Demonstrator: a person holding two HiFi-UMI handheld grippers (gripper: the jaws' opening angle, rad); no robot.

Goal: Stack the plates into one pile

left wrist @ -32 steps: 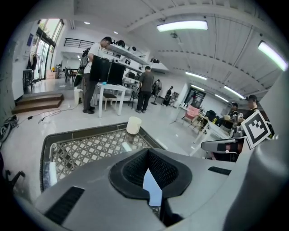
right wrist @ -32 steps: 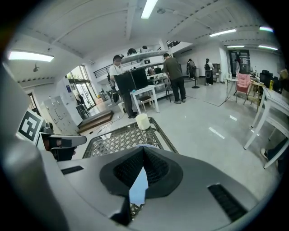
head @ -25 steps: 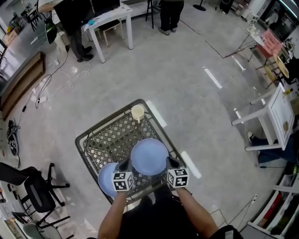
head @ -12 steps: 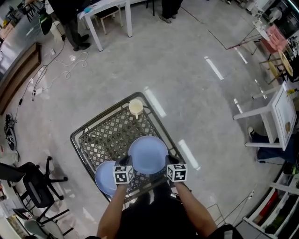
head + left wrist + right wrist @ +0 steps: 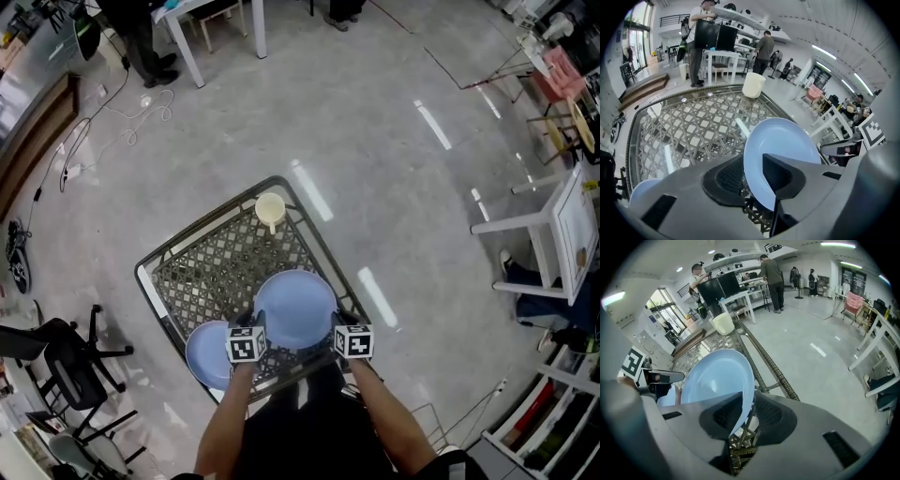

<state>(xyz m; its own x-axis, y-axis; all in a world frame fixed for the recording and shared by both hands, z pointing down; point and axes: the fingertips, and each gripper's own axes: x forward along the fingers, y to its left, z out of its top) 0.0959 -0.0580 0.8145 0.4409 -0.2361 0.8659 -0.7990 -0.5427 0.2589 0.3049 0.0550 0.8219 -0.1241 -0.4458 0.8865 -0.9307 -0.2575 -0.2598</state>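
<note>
The pale blue round plate [image 5: 294, 305] looks smooth, faintly glossy. Beneath it, the dark woven-lattice table [image 5: 202, 272] has a shiny glass top.

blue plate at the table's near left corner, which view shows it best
The head view: most of the blue plate shows from above. The left gripper view catches only a sliver, the right gripper view a small patch.

We see a glass-topped lattice table [image 5: 202, 272] carrying a cream cup [image 5: 270, 208] well beyond the left tongs [image 5: 247, 323] and a pale blue plate [image 5: 208, 352] just to their left.
</note>
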